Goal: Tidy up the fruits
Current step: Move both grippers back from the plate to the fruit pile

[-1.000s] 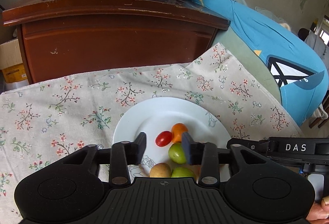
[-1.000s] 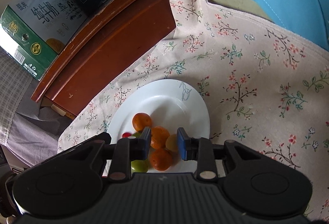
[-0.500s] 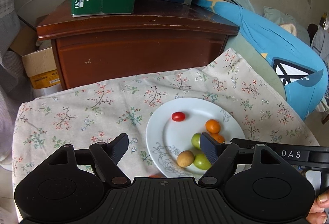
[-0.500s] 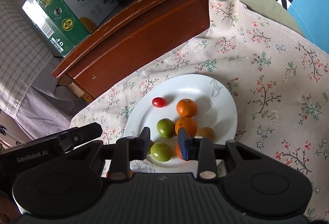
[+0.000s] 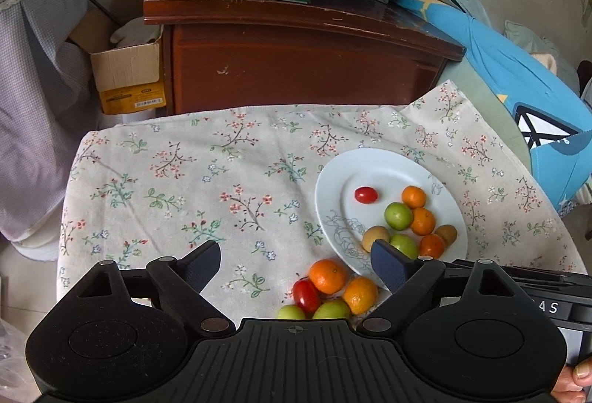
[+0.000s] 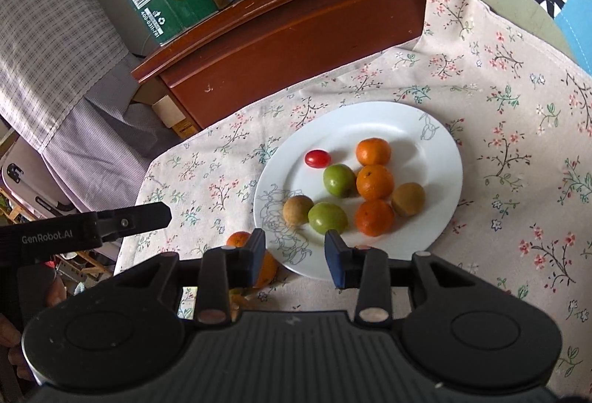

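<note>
I see a floral cloth (image 5: 229, 181), plate (image 6: 436, 144) of fruit, wooden cabinet (image 5: 296, 70) behind, left gripper (image 5: 296, 266) just spread wide and empty, right gripper (image 6: 295, 257) just parting slightly, holding nothing

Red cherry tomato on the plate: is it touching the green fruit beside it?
Apart. The right wrist view shows bare plate between the red cherry tomato and the green fruit.

The left hand-held gripper (image 5: 296, 266) fills the bottom of the frame, its jaws just opened wide with nothing between the pads. Just beyond it, low centre, a loose cluster of fruit (image 5: 327, 290) lies on the floral cloth (image 5: 207, 188) — oranges, a red tomato, green fruit. Right of centre, a white plate (image 5: 333, 188) carries eight more pieces.
</note>
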`<state>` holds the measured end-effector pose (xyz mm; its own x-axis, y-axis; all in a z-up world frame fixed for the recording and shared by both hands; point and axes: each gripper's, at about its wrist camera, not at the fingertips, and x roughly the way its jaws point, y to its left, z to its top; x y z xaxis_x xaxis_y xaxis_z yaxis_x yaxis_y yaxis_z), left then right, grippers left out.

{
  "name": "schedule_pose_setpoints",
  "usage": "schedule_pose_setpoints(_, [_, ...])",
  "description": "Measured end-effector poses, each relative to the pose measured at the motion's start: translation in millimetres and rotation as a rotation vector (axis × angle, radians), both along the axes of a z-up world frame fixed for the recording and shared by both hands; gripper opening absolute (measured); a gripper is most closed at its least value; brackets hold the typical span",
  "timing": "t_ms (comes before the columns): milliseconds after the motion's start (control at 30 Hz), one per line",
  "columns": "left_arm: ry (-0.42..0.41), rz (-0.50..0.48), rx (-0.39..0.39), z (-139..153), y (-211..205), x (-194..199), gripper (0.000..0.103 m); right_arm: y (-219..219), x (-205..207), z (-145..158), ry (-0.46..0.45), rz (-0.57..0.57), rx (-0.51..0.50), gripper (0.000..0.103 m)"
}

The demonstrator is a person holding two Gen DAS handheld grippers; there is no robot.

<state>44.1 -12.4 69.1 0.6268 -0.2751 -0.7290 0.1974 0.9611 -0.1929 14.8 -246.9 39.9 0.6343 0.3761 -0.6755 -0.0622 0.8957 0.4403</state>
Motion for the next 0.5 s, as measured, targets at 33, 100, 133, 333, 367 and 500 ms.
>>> schedule_pose_setpoints(33, [0.008, 0.010, 0.010, -2, 2, -1, 0.092, 2, -1, -1, 0.004, 0.006, 0.004, 0.038])
schedule_pose_setpoints(100, [0.030, 0.025, 0.004, -5, 8, 0, 0.092, 5, -3, -2, 0.011, 0.015, 0.008, 0.038])
schedule_pose_setpoints(133, [0.041, 0.034, -0.003, -6, 10, 0, 0.092, 7, -4, -3, 0.013, 0.019, 0.008, 0.039])
schedule_pose_setpoints(333, [0.072, 0.055, 0.036, -13, 14, 2, 0.092, 19, -10, -11, 0.032, 0.064, 0.004, 0.040])
schedule_pose_setpoints(367, [0.078, 0.055, 0.044, -15, 14, 2, 0.092, 22, -10, -13, 0.036, 0.077, 0.002, 0.040])
schedule_pose_setpoints(500, [0.086, 0.035, 0.053, -20, 14, 0, 0.092, 33, -13, -17, 0.035, 0.137, -0.011, 0.040])
